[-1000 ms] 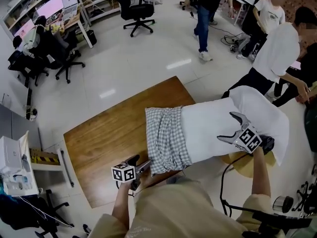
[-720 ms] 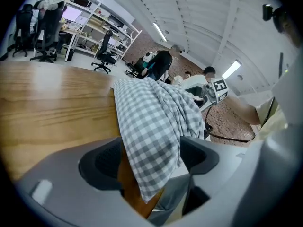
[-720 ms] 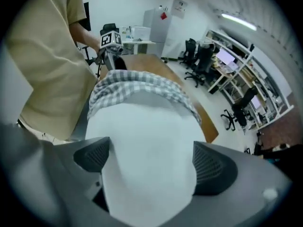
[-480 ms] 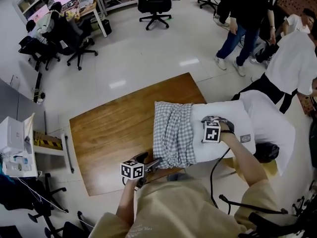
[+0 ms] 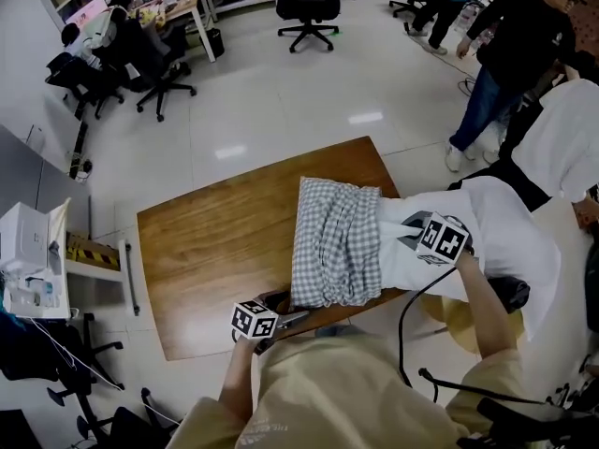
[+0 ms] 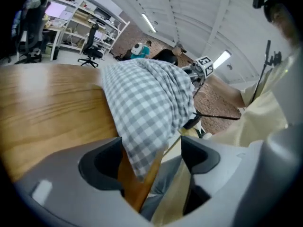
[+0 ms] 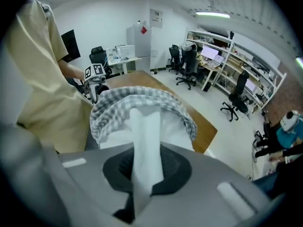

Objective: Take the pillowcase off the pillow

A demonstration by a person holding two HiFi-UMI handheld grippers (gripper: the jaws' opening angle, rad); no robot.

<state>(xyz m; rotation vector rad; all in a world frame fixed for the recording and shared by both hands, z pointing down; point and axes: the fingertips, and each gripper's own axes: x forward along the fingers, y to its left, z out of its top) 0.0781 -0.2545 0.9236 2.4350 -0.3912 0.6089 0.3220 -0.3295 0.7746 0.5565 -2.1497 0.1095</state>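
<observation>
A white pillow (image 5: 496, 223) lies on the wooden table (image 5: 215, 241) and overhangs its right edge. A grey-and-white checked pillowcase (image 5: 337, 246) is bunched over the pillow's left part. My right gripper (image 5: 412, 232) sits on top of the bare pillow, just right of the bunched cloth. Its jaws (image 7: 147, 167) are shut on a fold of the pillow's white fabric (image 7: 144, 141). My left gripper (image 5: 288, 309) is at the table's near edge; its jaws have just been opening. The pillowcase's near corner (image 6: 142, 141) hangs between the wide jaws (image 6: 151, 157).
Several people (image 5: 510, 64) stand off the table's far right corner. Office chairs (image 5: 309, 3) and desks line the back of the room. A white machine (image 5: 28, 269) sits on a stand to the left. A cable (image 5: 412, 316) trails from the right gripper past a round stool (image 5: 468, 321).
The right gripper was open over the pillow's right part; it came left over the pillow and now is shut on a fold of it. The left gripper edged towards the pillowcase corner.
</observation>
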